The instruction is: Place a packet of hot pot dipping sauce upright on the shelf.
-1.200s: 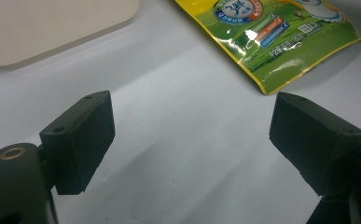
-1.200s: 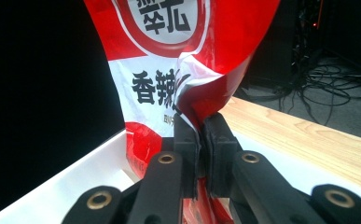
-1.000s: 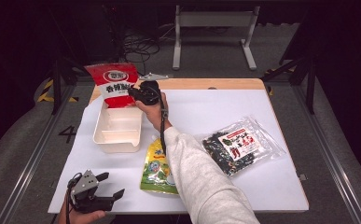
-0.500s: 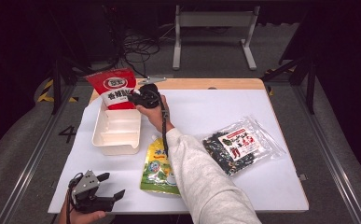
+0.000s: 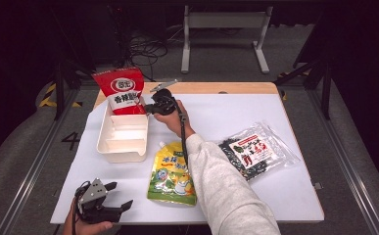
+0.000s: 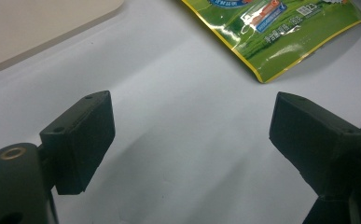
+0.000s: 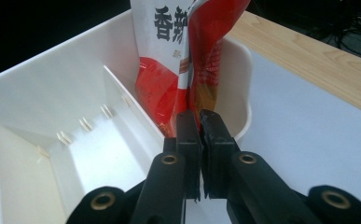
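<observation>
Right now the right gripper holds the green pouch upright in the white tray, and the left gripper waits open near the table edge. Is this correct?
Not quite: the right gripper is shut on the red bag, not the green pouch, which lies flat on the table. The right gripper view shows it. The bag stands in the white tray; the left gripper does wait open.
</observation>
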A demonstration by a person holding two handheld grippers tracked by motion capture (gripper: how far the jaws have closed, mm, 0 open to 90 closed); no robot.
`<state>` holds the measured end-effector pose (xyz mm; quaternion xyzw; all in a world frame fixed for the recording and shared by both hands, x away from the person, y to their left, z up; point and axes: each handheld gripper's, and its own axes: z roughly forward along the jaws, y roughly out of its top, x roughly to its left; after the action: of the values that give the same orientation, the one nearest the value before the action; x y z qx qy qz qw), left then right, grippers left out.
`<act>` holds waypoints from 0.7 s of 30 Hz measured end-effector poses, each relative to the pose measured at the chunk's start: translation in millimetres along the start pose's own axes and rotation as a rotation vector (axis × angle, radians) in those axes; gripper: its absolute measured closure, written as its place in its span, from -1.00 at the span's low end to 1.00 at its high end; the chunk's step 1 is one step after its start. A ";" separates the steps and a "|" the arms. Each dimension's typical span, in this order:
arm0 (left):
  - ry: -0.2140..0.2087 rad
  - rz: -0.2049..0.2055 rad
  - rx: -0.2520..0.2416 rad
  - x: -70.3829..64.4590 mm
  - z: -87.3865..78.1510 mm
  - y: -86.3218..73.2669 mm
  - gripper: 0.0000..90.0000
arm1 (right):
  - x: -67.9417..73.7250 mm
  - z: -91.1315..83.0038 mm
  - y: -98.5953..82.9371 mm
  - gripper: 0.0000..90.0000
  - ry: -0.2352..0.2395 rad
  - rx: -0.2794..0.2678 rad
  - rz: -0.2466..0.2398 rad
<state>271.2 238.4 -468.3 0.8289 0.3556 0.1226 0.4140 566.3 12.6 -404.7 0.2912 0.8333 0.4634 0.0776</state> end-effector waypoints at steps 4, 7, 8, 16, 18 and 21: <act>-0.004 0.001 -0.001 0.6 0.3 0.1 -0.67 | 2.4 3.2 -0.5 0.95 -0.004 0.009 -0.010; -0.005 0.005 0.001 1.1 0.3 0.6 -0.67 | 4.1 5.5 -0.3 0.97 -0.025 0.023 -0.033; -0.005 0.006 -0.002 1.0 0.5 0.6 -0.67 | 5.5 6.2 0.3 0.97 -0.033 0.029 -0.045; -0.008 0.013 0.002 0.2 1.8 2.1 -0.67 | 11.5 17.8 -0.9 0.99 -0.092 0.107 -0.096; -0.012 0.010 0.000 0.5 2.1 1.9 -0.67 | 11.3 17.2 -0.3 0.98 -0.096 0.105 -0.100; -0.011 0.010 -0.002 0.8 2.1 2.3 -0.67 | 12.5 13.3 -0.1 0.94 -0.104 0.083 -0.097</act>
<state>273.9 236.8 -467.9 0.8309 0.3492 0.1202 0.4161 561.3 29.2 -410.4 0.2769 0.8598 0.4085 0.1311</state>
